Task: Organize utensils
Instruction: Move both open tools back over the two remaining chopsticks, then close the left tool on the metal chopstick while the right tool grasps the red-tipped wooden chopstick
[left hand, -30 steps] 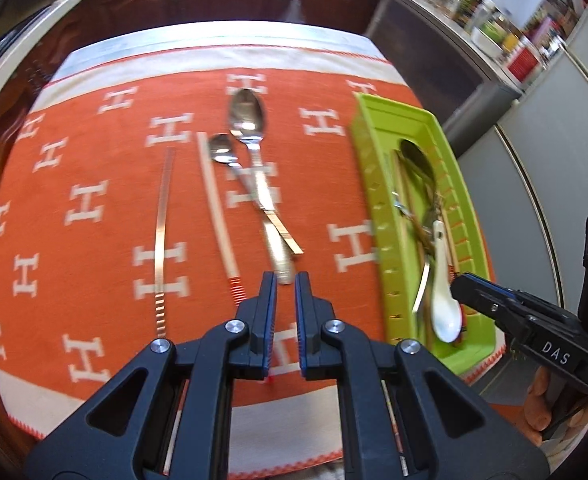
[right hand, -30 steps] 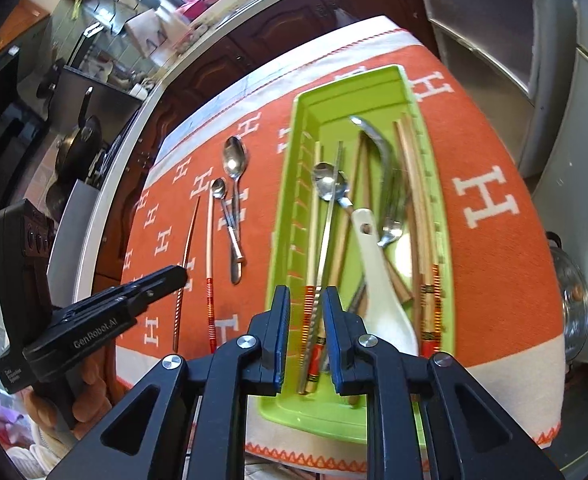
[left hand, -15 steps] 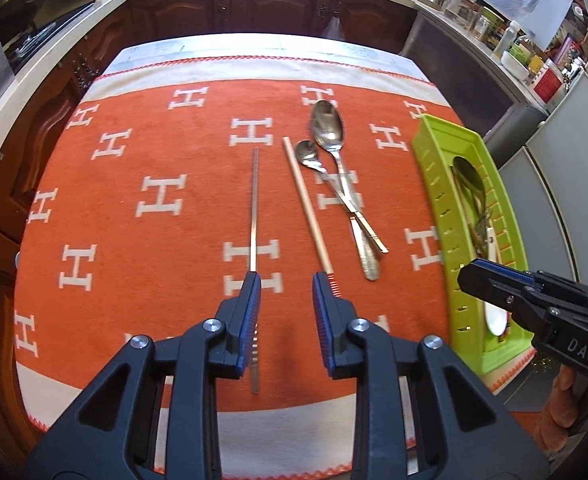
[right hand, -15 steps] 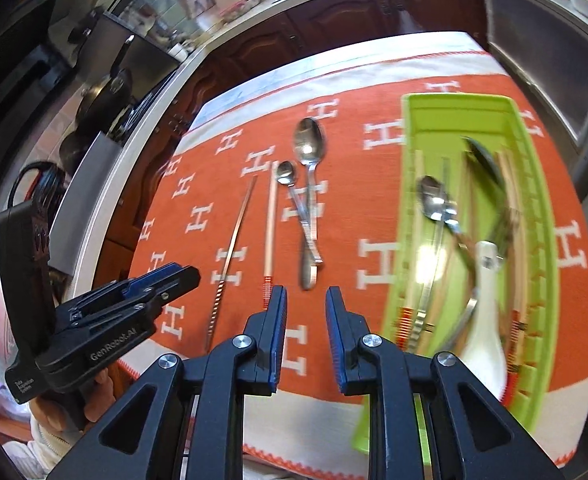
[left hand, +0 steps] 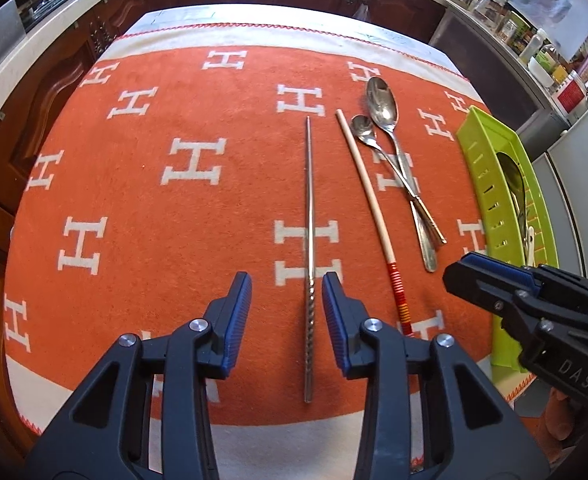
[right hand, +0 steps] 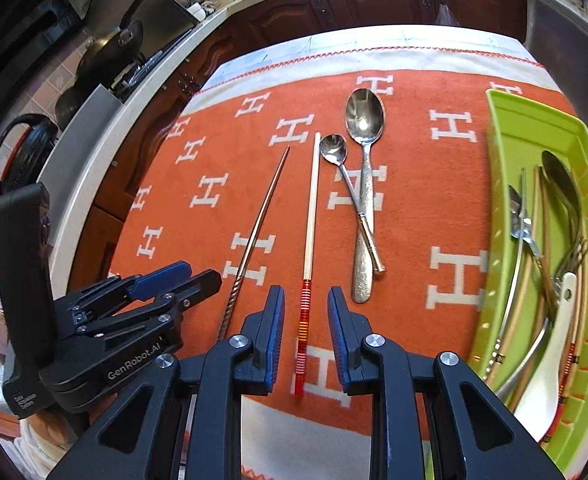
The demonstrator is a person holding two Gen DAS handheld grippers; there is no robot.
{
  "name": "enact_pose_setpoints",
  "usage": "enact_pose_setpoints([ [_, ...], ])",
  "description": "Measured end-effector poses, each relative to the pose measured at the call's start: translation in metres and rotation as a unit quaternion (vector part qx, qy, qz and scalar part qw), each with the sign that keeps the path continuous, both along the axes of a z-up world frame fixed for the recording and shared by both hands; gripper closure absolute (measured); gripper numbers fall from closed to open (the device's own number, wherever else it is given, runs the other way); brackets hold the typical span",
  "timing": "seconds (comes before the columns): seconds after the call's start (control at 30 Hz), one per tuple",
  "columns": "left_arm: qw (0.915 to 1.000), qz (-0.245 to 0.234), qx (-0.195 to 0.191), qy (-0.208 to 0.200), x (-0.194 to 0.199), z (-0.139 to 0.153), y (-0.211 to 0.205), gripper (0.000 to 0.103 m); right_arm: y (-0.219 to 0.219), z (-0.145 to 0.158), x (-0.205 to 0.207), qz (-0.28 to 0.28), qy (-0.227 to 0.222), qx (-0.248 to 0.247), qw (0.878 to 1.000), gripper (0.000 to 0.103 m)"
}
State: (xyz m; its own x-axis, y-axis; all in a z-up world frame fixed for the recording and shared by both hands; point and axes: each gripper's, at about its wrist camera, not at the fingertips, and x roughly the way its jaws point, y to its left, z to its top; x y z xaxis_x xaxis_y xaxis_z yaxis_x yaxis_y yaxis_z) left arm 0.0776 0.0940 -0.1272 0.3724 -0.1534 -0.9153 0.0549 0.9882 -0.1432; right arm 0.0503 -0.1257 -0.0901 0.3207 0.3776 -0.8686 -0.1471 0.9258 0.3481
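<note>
Left wrist view first: the left gripper (left hand: 286, 298) stands with jaws apart, having just been opening, its blue pads astride the twisted handle of one metal chopstick (left hand: 309, 220) without pressing it. On the orange cloth (left hand: 133, 200) lie four loose utensils: that metal chopstick, one wooden chopstick (left hand: 368, 196) with red banding, one small spoon (left hand: 386, 164) and one large spoon (left hand: 398, 160), handles crossed. One green tray (left hand: 482, 184) sits at right, the right gripper (left hand: 460, 274) before it.

Right wrist view: the right gripper (right hand: 306, 310) is narrowly parted, jaws just opening, straddling the wooden chopstick's (right hand: 310, 220) banded end, untouched. Again two chopsticks and two spoons lie loose; the tray (right hand: 498, 216) holds several more utensils, one a white ceramic spoon (right hand: 550, 376).
</note>
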Motion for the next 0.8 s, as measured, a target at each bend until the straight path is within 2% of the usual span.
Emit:
enact_pose_setpoints([
  [0.17, 0.9999, 0.006, -0.008, 0.002, 0.006, -0.005, 0.005, 0.066, 0.010, -0.011, 0.010, 0.006, -0.002, -0.016, 1.000, 0.076],
  [0.6, 0.9999, 0.009, -0.006, 0.007, 0.019, -0.013, 0.007, 0.065, 0.034, -0.045, 0.028, 0.026, -0.007, -0.071, 0.997, 0.075],
  [0.8, 0.9999, 0.009, -0.005, 0.010, 0.025, -0.016, 0.006, 0.065, 0.043, -0.048, 0.025, 0.037, -0.035, -0.093, 0.994, 0.075],
])
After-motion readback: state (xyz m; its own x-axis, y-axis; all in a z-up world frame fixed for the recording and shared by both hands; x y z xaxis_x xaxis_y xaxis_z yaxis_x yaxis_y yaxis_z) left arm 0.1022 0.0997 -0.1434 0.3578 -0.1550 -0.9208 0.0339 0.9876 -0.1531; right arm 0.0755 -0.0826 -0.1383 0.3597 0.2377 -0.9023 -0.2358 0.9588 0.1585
